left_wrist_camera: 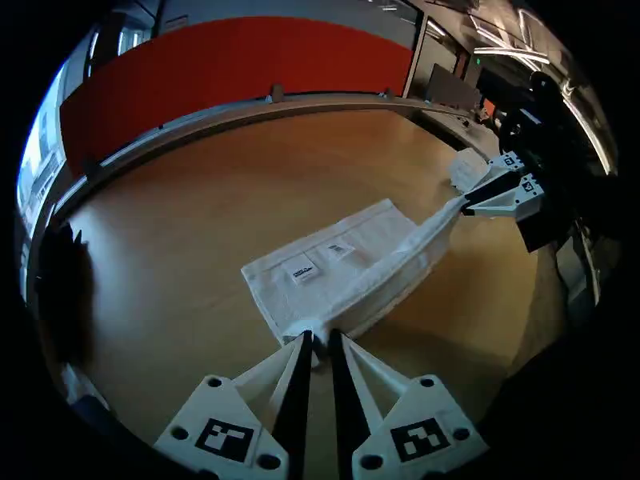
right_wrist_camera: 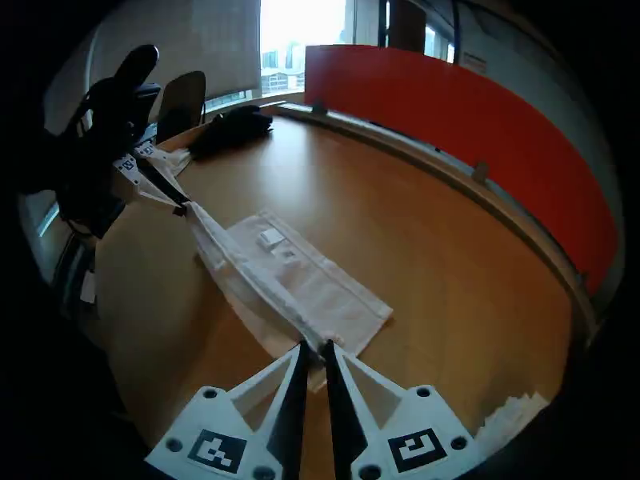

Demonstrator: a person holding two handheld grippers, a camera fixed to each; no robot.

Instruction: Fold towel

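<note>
A white towel [left_wrist_camera: 336, 260] lies on the wooden table [left_wrist_camera: 200, 208], its near edge lifted and stretched between both grippers. My left gripper [left_wrist_camera: 318, 346] is shut on one corner of that raised edge. Across the table, the right gripper [left_wrist_camera: 472, 202] pinches the opposite corner. In the right gripper view, my right gripper [right_wrist_camera: 314, 350] is shut on the towel [right_wrist_camera: 312, 284] corner, and the left gripper [right_wrist_camera: 178, 202] holds the far end, the edge taut between them. Two labels show on the flat part of the towel.
A red partition [left_wrist_camera: 240, 64] runs along the table's far edge. A dark bag [right_wrist_camera: 232, 128] and chairs [right_wrist_camera: 180, 100] stand at one table end. Folded white cloth [left_wrist_camera: 466, 166] lies beyond the right gripper, and more white cloth [right_wrist_camera: 512, 420] sits near the table edge.
</note>
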